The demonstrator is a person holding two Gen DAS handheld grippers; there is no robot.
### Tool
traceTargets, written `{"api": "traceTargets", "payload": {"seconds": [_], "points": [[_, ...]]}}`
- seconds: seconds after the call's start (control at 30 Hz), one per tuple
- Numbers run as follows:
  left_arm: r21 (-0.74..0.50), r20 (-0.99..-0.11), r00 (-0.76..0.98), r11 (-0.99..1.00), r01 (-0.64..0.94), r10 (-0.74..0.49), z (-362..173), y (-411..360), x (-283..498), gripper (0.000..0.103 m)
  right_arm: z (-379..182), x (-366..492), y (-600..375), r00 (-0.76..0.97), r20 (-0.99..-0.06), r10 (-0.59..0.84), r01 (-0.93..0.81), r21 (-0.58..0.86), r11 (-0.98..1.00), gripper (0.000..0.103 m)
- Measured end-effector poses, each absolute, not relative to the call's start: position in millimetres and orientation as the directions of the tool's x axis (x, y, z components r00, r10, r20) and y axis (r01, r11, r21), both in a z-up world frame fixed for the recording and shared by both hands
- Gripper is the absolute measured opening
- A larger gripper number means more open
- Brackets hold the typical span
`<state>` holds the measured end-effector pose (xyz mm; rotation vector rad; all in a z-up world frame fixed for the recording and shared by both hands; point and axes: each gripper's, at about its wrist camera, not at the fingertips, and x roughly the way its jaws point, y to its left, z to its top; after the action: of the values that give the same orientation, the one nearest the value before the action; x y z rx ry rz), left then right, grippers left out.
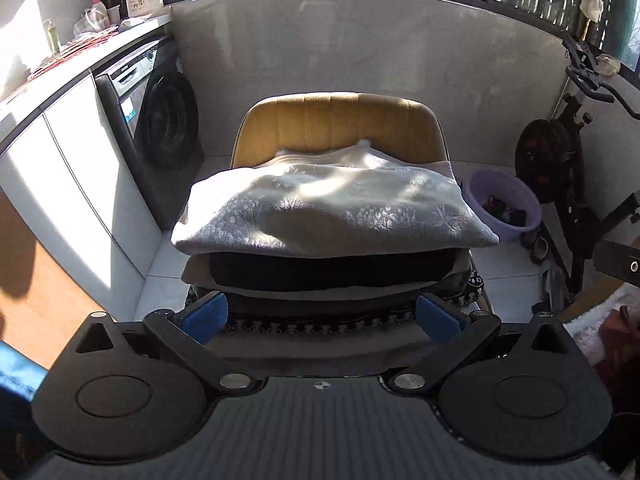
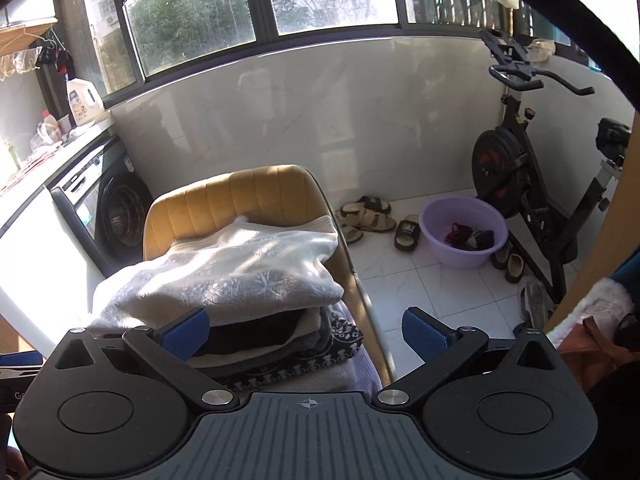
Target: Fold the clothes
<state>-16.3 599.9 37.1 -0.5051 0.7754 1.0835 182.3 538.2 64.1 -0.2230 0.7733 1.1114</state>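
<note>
Folded clothes (image 1: 332, 208) stacked just beyond both spread-jawed, empty grippers (image 1: 322, 316).

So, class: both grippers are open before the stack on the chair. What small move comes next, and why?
Probably turn away to fetch another garment: the white top already lies folded on the stack, and both the left gripper and right gripper are open and hold nothing.

chair back (image 1: 336, 120) walls off the far side of the clothes stack (image 1: 328, 208); open floor (image 2: 420, 280) right.

Hard sunlight through the windows (image 2: 192, 20) dapples everything; sharp focus, edges bowed by fisheye.
</note>
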Motion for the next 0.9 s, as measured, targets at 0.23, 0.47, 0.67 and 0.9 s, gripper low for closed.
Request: {"api": "traceTargets", "payload": {"seconds": [0.23, 0.47, 0.67, 0.9], "points": [[0.003, -0.795, 0.215, 0.359, -0.933, 0.567, 30.1, 541.0, -20.9, 0.103, 58.1, 177.3, 483.9, 0.218, -0.653, 0.725, -0.879, 0.192, 0.437, 0.102], [0.023, -0.811, 0.176, 0.331, -0.943, 0.557, 25.9, 504.2, -34.2, 0.103, 53.4, 164.1, 449.6, 0.207, -0.672, 0.711, -0.883, 0.185, 0.432, 0.102], [0.014, -0.809, 0.191, 0.342, -0.939, 0.556, 28.0, 489.8, -47.9, 0.103, 53.1, 138.8, 425.4, 0.224, -0.68, 0.698, -0.883, 0.162, 0.441, 0.102], [0.004, -0.823, 0.218, 0.389, -0.921, 0.525, 23.9, 479.9, -80.7, 0.102, 55.2, 93.4, 393.9, 0.28, -0.691, 0.666, -0.85, 0.145, 0.507, 0.102]]}}
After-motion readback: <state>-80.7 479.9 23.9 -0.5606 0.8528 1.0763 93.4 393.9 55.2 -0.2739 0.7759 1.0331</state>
